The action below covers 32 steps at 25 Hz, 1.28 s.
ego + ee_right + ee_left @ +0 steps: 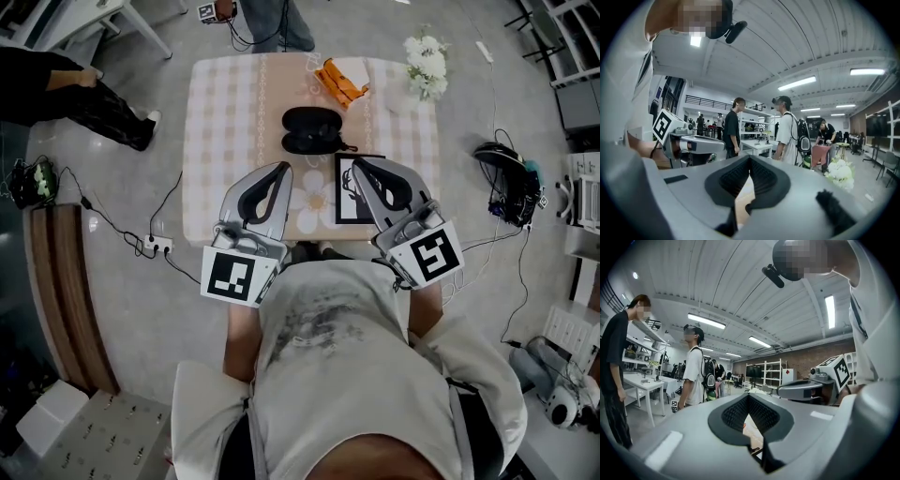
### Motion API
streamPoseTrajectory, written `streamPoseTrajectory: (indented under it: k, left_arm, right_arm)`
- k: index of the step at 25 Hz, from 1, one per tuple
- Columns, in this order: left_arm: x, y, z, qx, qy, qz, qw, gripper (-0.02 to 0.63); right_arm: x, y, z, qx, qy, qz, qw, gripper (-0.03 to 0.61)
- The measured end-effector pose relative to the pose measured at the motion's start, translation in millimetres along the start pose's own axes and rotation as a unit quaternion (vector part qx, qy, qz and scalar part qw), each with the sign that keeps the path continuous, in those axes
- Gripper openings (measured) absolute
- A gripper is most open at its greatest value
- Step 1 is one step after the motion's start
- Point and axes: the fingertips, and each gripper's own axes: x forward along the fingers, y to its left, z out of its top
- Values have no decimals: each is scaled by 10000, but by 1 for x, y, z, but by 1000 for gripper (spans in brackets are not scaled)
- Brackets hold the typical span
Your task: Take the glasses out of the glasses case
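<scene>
Spreading across the middle of the head view, the table [216, 141] under its checked cloth carries everything the task needs, set within forward reach of the person holding the tools. Both grippers hover over its near edge, tilted forward and side by side. This looks like a ready stance, with the job not yet begun.

The left gripper [284, 167] has its jaws drawn together at the tips. Its own view shows only a sliver of cloth through the recess behind them, and nothing is clamped. The right gripper [356, 164] is the same, tips meeting and empty, and it hangs above a black-framed card [359, 214] that lies flat beside a printed flower on the cloth.

The glasses case [312, 129] lies beyond both tips near the table's centre, untouched and well apart from either jaw. It reads as two dark lobes, and I cannot tell whether its lid is up, nor can I see the glasses.

Farther back, white flowers [427, 66] and an orange packet [339, 82] sit out of the way.
</scene>
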Motion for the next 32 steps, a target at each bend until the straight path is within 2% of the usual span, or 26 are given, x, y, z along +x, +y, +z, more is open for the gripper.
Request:
streamPoseTrajectory:
  k: [17,32]
  left_arm:
    - [13,20,-22,-317,71,-238,9992,8]
    - [43,35,-55,-462,445,90,9979,8]
  right_arm:
    - [16,-20,-16,-41,452,-370,9983,17]
    - [43,-49,-54,249,656,8,9975,17]
